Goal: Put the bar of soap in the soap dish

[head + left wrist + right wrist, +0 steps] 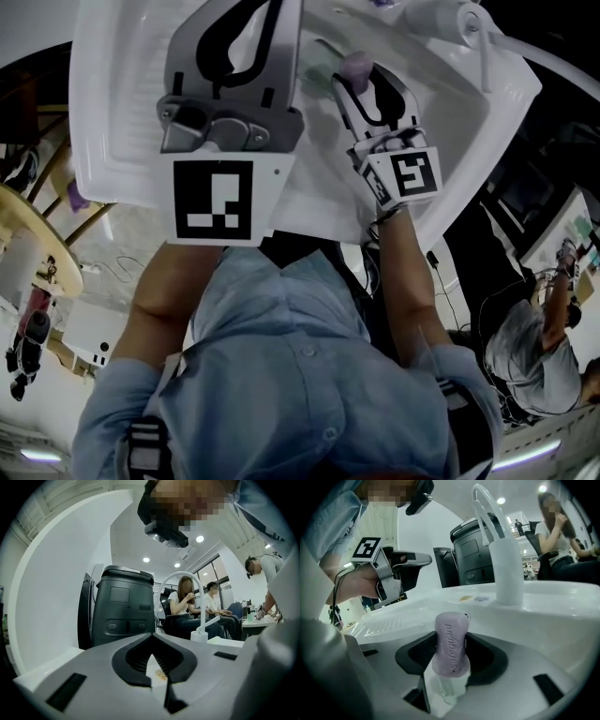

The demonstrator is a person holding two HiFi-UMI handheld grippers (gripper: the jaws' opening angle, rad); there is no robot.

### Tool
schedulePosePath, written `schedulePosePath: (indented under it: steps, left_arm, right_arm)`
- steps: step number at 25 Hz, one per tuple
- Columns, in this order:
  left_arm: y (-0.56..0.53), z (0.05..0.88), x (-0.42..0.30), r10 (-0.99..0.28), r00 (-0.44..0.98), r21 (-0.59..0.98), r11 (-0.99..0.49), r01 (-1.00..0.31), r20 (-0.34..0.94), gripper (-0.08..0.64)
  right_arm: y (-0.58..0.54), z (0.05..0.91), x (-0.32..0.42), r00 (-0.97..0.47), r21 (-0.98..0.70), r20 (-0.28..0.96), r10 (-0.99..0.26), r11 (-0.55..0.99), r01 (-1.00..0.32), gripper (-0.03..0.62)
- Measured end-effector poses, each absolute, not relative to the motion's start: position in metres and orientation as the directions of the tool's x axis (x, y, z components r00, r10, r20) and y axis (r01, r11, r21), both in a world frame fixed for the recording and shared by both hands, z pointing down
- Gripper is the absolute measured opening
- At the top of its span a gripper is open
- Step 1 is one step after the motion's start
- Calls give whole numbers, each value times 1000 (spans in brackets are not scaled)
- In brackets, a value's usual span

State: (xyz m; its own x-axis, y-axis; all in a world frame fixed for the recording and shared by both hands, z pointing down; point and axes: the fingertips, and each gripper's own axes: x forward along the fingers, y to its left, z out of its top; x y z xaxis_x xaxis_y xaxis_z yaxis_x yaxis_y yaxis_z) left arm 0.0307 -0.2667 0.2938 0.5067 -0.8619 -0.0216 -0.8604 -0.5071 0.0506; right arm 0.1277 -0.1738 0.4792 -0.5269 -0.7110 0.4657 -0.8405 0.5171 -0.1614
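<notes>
The right tongs (451, 663) are clenched on the bar of soap (451, 641). The lilac bar stands on end in the dark hollow between the two jaws. Its embossed face is turned back toward the camera, and its upper half rises clear of the jaws. Just below the bar, a clear pale thing shows through the slit between the jaws, too blurred to name.

In the head view a clear greenish dish (322, 64) lies in the white sink (469, 112), just left of the right tongs and between them and the left tongs (154, 663). I cannot tell whether the bar touches it.

The left tongs are closed, jaw against jaw, with nothing grasped. Only white surface and a small orange sticker show through their hollow. Seen from the right tongs, they sit up and to the left, held by a hand (351, 583) over the ribbed drainboard (370, 627).

Ahead of the right tongs, beyond the soap, a white faucet (504, 569) with an arched spout stands on the sink's far ledge. Ahead of the left tongs stands a black bin-shaped machine (123, 606), and to its right are seated people (185, 602).
</notes>
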Motion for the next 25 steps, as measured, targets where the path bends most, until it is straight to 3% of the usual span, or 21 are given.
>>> schedulePosePath:
  steps: [25]
  left_arm:
    - [-272,315,15,-872,490,75,-489,-869,-6,9]
  right_arm:
    - [-170,546,110,-565,-187,566,-601,574,-797,206]
